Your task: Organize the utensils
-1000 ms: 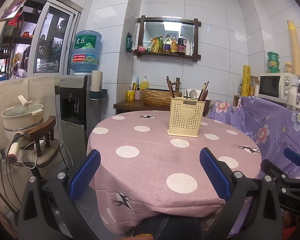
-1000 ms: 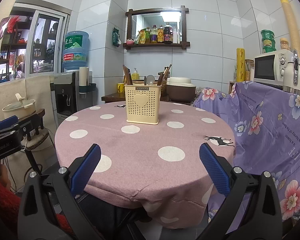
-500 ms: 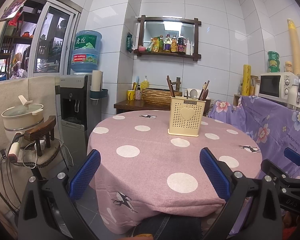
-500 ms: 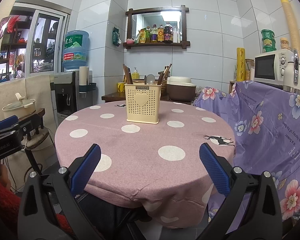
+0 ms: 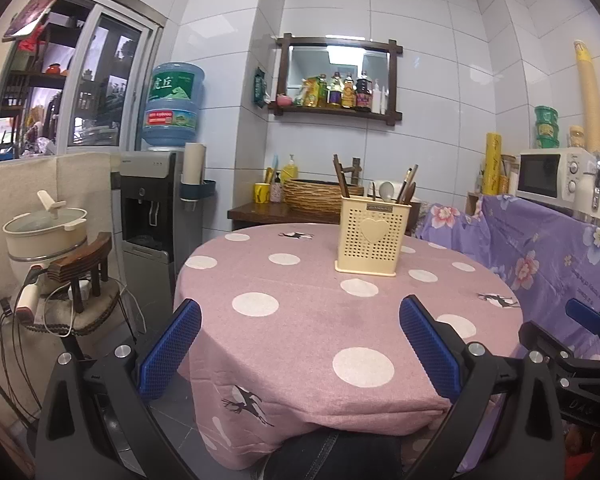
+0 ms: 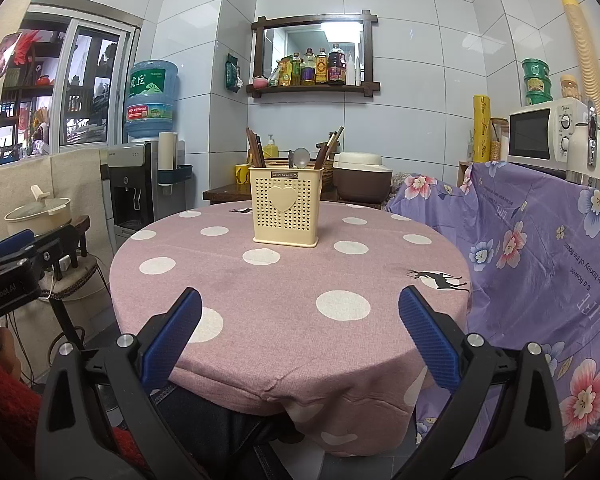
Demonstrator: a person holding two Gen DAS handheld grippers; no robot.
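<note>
Bench (image 6: 292,292): round, draped in a pink cloth with white dots and small deer prints; it carries only the utensil holder.
Purple floral cover (image 6: 540,248): hangs over furniture just to the right of the bench, under the microwave (image 6: 540,136).
Water dispenser (image 5: 152,200): stands at the wall left of the bench, with a blue water jug (image 5: 174,108) upside down on top.
Wicker basket (image 5: 320,196): sits on the dark side table behind the bench; what is in it cannot be made out.
Utensil holder (image 6: 286,210): cream, perforated, with a heart on its front; upright past the middle of the bench, well apart from both claws. Seen also from the left wrist (image 5: 374,236).
Holder contents: dark chopsticks (image 6: 255,148) lean at its left side, a spoon (image 6: 301,157) stands with its bowl up near the middle, and more dark wooden handles (image 6: 328,146) lean at its right side.
Left claw (image 5: 300,350): blue-padded fingers spread wide, nothing between them, held over the near edge of the bench.
Right claw (image 6: 300,340): fingers spread wide and empty, also at the near edge, pointed at the holder.
</note>
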